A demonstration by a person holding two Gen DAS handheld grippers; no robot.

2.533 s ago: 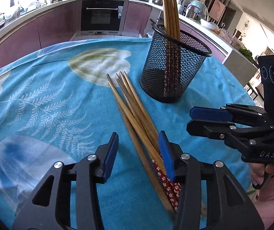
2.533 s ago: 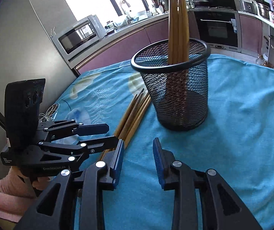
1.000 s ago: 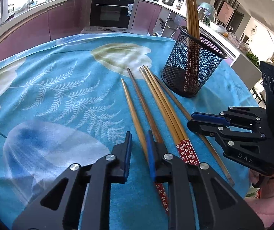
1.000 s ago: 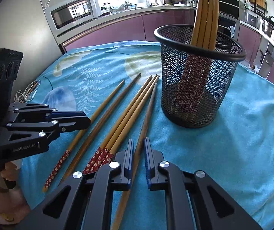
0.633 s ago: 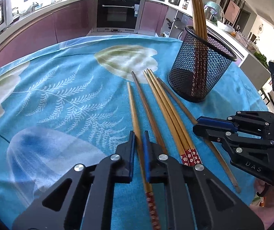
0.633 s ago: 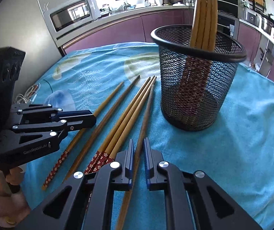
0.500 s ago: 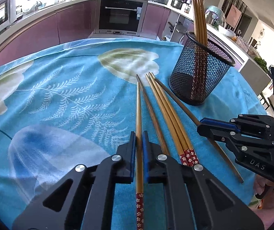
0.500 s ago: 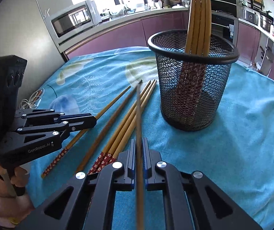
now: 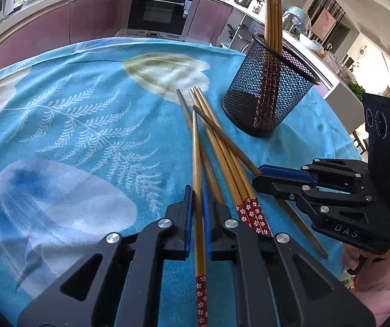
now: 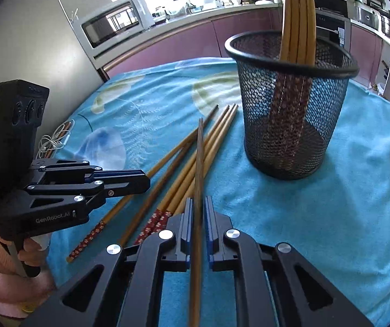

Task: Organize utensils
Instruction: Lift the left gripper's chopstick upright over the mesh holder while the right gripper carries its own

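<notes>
My left gripper is shut on a bamboo chopstick with a red flowered end, tilted up off the cloth. In the right wrist view my right gripper is shut on a darker plain chopstick, also raised. Each gripper shows in the other's view: the right gripper and the left gripper. Several loose chopsticks lie in a bundle between them. Beyond stands a black mesh holder with several chopsticks upright in it.
A blue flower-print tablecloth covers the round table. A white cable lies at its left edge. A hand in a pink sleeve grips the left tool. Purple kitchen cabinets, an oven and a microwave stand behind.
Both grippers went from open over the pile to shut, each on one chopstick. Both chopsticks have since tilted up off the cloth, and the bundle has been nudged.
</notes>
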